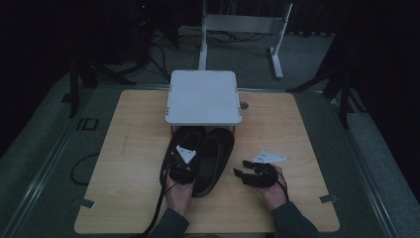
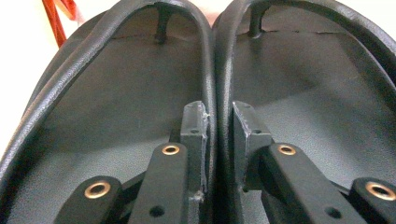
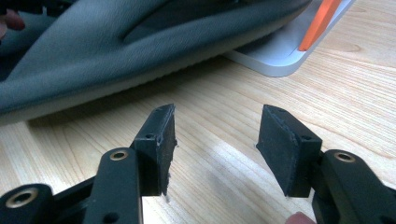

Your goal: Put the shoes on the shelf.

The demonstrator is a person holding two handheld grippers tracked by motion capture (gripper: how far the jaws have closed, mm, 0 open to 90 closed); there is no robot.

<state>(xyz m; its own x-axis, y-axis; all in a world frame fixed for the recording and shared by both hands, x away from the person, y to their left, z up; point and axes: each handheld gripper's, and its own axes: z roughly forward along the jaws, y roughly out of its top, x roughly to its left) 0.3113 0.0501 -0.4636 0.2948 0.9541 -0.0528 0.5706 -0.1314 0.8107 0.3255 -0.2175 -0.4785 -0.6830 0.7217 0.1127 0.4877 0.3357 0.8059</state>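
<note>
Two black slip-on shoes lie side by side on the wooden table (image 1: 133, 148), the left shoe (image 1: 179, 140) and the right shoe (image 1: 220, 151), toes under a white platform (image 1: 203, 96). My left gripper (image 1: 183, 161) sits over their heel ends. In the left gripper view one jaw is inside the left shoe (image 2: 116, 93) and the other inside the right shoe (image 2: 317, 88), so the left gripper (image 2: 219, 135) is shut on the two touching inner rims. My right gripper (image 1: 242, 168) rests on the table right of the shoes, open and empty (image 3: 215, 140), facing the right shoe's side (image 3: 116, 51).
The white platform has orange supports (image 3: 322, 23) and a pale base (image 3: 280, 58) on the table. A white metal stand (image 1: 237, 25) is on the floor behind the table. A cable (image 1: 81, 168) loops on the floor at the left. Bare wood lies on both sides of the shoes.
</note>
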